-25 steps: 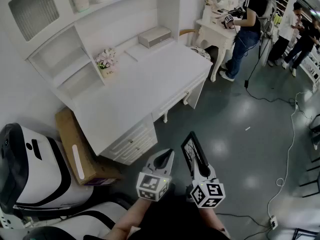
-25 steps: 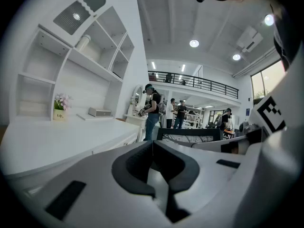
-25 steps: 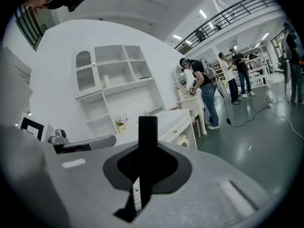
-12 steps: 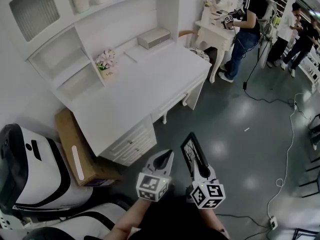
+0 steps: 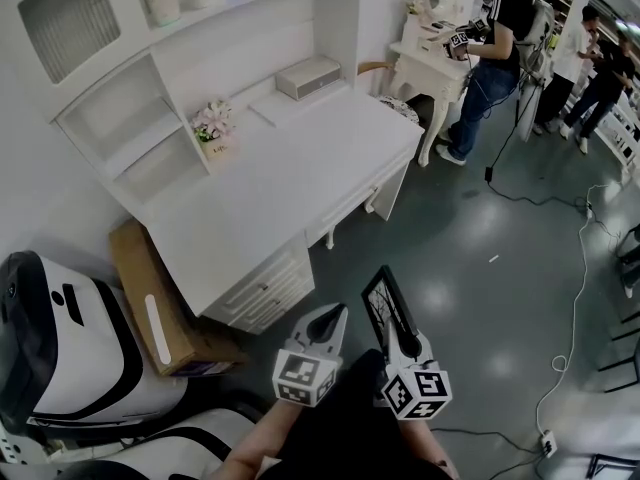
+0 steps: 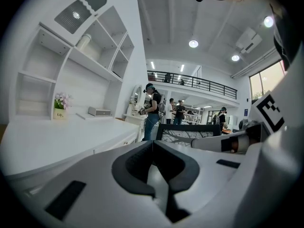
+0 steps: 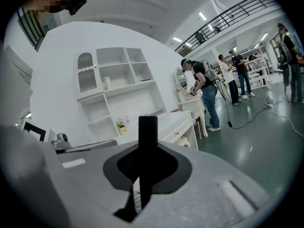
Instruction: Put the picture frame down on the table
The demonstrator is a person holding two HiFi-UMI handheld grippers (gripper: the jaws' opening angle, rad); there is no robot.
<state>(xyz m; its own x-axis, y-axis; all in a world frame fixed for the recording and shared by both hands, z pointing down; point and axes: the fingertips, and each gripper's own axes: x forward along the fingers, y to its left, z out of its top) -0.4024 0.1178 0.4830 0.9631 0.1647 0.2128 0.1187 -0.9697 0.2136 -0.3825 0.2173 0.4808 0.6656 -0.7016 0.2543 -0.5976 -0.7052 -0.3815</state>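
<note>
Out beyond the front edge of the white desk surface, over the grey floor, my right gripper has its fingers clamped on the slim black picture frame. It stands on edge, well apart from the surface. My left gripper hangs just beside it, fingers pressed together on nothing. By my judgement nothing of the task is done yet: the carry to the surface, the lowering and the release all remain. As for writing, the small pot of pink flowers near the back edge bears a label that seems to read "Life". The marker cubes show only black-and-white squares.
</note>
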